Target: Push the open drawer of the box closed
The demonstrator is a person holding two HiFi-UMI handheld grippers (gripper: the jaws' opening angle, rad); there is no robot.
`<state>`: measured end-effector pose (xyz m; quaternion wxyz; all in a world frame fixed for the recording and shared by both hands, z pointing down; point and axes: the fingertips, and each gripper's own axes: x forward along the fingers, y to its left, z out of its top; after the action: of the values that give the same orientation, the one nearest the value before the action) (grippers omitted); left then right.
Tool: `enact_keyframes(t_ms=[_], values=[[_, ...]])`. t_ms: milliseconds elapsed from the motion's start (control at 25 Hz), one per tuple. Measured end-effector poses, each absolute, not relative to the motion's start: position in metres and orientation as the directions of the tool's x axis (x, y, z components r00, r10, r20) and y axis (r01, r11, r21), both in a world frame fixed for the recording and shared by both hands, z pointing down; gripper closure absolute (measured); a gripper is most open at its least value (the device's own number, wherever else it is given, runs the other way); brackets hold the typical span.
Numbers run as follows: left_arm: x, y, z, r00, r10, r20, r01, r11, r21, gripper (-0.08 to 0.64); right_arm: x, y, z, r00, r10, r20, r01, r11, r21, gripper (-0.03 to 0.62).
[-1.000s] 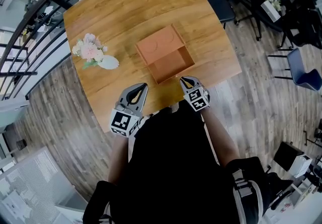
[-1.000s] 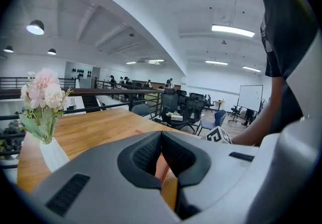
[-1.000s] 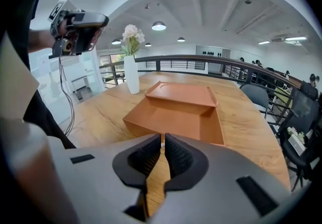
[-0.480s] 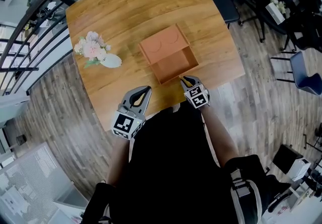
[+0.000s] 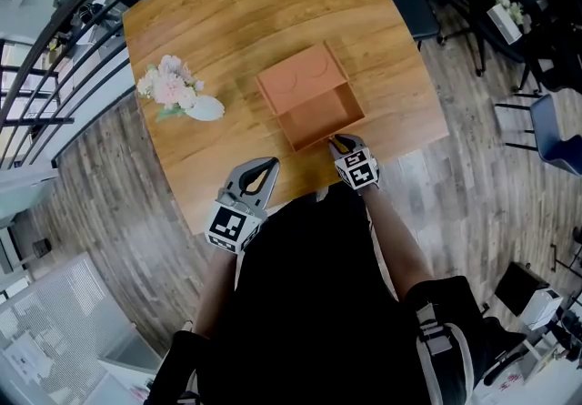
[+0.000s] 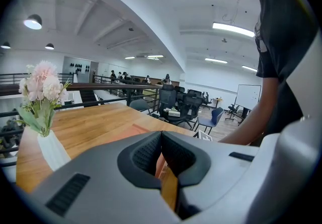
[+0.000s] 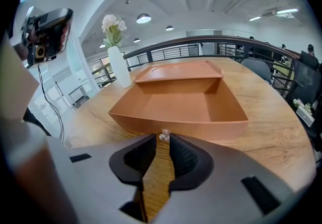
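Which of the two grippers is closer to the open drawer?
The right gripper: its tips are at the small clear knob of the orange-brown drawer; the left gripper hangs back, apart.

Head view: the person's dark torso (image 5: 309, 303) covers the near edge of the table (image 5: 227, 21) and the handles of both grippers. Left gripper (image 6: 161, 137) view: the gripper's own grey body hides the foot of the white vase (image 6: 50, 150) and nearly all of the box (image 6: 137, 128), leaving only an orange sliver. Right gripper (image 7: 162, 142) view: a tiny clear knob (image 7: 164, 136) on the drawer (image 7: 181, 104) front sits at the jaw tips; contact cannot be told. Distant people (image 6: 118, 74) by the railing (image 6: 100, 87) are too small to make out
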<state>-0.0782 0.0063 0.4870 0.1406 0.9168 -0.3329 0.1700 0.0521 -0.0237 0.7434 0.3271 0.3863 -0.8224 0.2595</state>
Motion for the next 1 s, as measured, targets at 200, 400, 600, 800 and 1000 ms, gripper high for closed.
enact_keyframes(t_ms=[200,400,600,800,1000], values=[[-0.078,0.005,0.487,0.717,-0.563,0.411,-0.661,-0.736,0.145,0.537,0.054,-0.026,0.75,-0.484,-0.465,0.741,-0.819,0.539,-0.197,0.494],[-0.077,0.003,0.489,0.718,-0.561,0.412,-0.659,-0.738,0.145,0.537,0.054,-0.027,0.757,-0.481,-0.455,0.749,-0.819,0.537,-0.2,0.494],[-0.078,0.004,0.487,0.717,-0.56,0.416,-0.66,-0.737,0.146,0.537,0.052,-0.026,0.757,-0.479,-0.456,0.75,-0.823,0.53,-0.203,0.5],[-0.08,0.005,0.491,0.717,-0.559,0.416,-0.661,-0.735,0.15,0.537,0.051,-0.026,0.759,-0.485,-0.454,0.747,-0.826,0.518,-0.221,0.502],[-0.079,0.005,0.49,0.718,-0.559,0.414,-0.66,-0.736,0.15,0.537,0.052,-0.026,0.758,-0.487,-0.456,0.745,-0.833,0.5,-0.238,0.503]])
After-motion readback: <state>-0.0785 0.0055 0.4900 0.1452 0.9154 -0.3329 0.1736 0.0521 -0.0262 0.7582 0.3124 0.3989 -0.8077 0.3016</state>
